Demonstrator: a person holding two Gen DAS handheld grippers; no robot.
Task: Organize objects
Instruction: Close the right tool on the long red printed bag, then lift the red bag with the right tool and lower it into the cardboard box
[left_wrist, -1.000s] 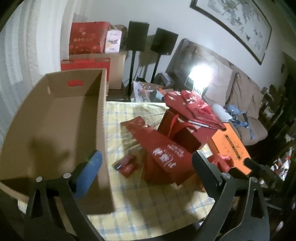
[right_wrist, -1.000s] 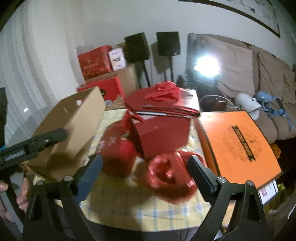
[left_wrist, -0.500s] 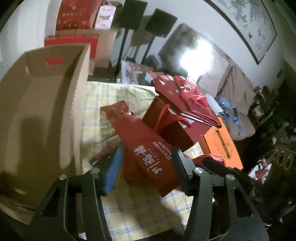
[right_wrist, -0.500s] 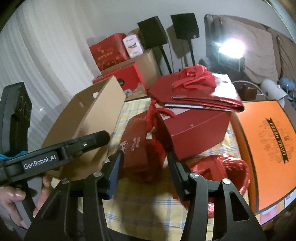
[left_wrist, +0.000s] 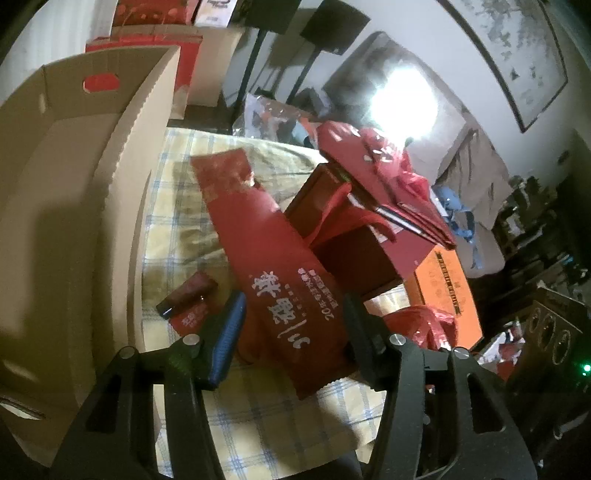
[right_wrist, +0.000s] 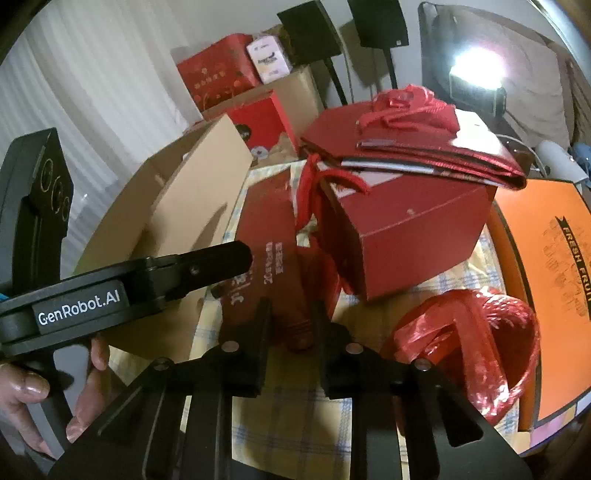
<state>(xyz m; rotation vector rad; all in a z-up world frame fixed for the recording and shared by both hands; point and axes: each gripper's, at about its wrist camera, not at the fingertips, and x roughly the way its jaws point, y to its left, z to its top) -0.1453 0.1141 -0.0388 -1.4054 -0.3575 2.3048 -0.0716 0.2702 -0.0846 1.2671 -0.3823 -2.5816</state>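
A long red bag with white Chinese print (left_wrist: 273, 266) lies on the checked tablecloth, also in the right wrist view (right_wrist: 269, 251). My left gripper (left_wrist: 291, 317) has its jaws on either side of the bag's near end. My right gripper (right_wrist: 290, 325) is closed in on the bag's near corner. An open cardboard box (left_wrist: 74, 206) stands at the left. A small dark red box (left_wrist: 188, 295) lies beside the bag.
A red gift box (right_wrist: 402, 229) with flat red bags on top stands behind. A crumpled red plastic bag (right_wrist: 469, 343) and an orange fruit box (right_wrist: 546, 280) lie to the right. Speakers, cartons and a sofa stand beyond the table.
Both grippers moved in on the long red bag and narrowed their jaws around its near end. The left gripper now shows in the right wrist view.
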